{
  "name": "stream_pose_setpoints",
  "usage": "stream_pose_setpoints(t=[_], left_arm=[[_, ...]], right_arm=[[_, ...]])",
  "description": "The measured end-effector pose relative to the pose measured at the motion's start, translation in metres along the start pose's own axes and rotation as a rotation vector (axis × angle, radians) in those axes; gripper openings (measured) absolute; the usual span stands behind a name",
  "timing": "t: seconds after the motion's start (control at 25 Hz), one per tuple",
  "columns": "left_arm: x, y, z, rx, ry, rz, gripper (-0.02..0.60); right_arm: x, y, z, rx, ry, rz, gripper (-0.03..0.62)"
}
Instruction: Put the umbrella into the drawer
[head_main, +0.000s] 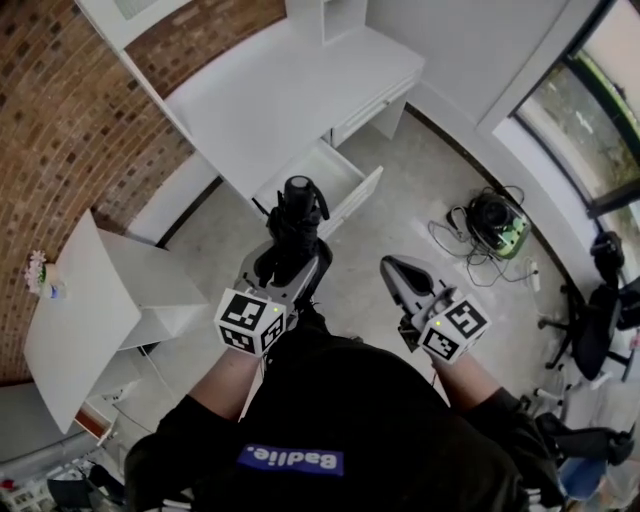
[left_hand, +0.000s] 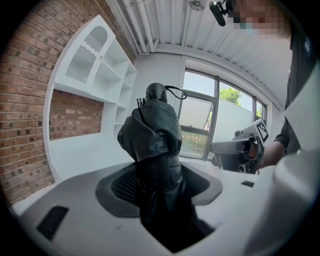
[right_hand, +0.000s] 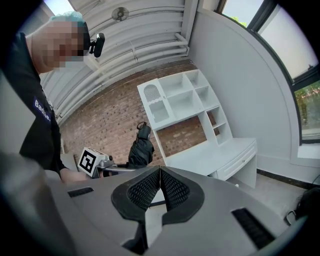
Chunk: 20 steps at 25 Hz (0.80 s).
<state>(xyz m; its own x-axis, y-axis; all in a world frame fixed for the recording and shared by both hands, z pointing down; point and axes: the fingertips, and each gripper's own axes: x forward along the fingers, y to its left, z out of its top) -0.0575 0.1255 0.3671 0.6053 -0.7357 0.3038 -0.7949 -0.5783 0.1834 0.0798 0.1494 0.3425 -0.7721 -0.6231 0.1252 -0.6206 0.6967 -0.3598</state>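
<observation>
A folded black umbrella (head_main: 295, 225) stands upright in my left gripper (head_main: 288, 262), handle end up; the jaws are shut on its lower part. In the left gripper view the umbrella (left_hand: 154, 145) fills the gap between the jaws. Beyond it, a white desk (head_main: 290, 85) has one drawer (head_main: 322, 178) pulled open, showing a bare white inside. My right gripper (head_main: 398, 272) hangs to the right, jaws shut with nothing between them; its pads (right_hand: 170, 189) meet in the right gripper view, where the umbrella (right_hand: 141, 147) and left gripper show at left.
A second, closed drawer (head_main: 372, 108) sits on the desk's right. A white side table (head_main: 85, 300) stands at left against the brick wall (head_main: 60, 110). Cables and a dark device (head_main: 490, 220) lie on the floor at right, office chairs (head_main: 595, 320) beyond.
</observation>
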Motion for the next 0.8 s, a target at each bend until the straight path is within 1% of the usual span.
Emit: stream_pose_setpoints(t=[0.2,0.4,0.56,0.8], left_arm=[[0.038,0.034,0.007,0.003,0.027,-0.05,0.244],[0.073,0.083,0.008,0.005,0.075,-0.081,0.244],[0.101,0.117,0.004,-0.01,0.112,-0.112,0.244],[0.132,0.148,-0.009,0.02,0.173,-0.178,0.244]], right_arm=[[0.033,-0.03,0.014,0.008,0.001,-0.056,0.031],[0.08,-0.053,0.025,0.025,0.008,-0.099,0.031],[0.114,-0.07,0.036,0.032,0.008,-0.141,0.031],[0.15,-0.087,0.042,0.029,0.016,-0.187,0.031]])
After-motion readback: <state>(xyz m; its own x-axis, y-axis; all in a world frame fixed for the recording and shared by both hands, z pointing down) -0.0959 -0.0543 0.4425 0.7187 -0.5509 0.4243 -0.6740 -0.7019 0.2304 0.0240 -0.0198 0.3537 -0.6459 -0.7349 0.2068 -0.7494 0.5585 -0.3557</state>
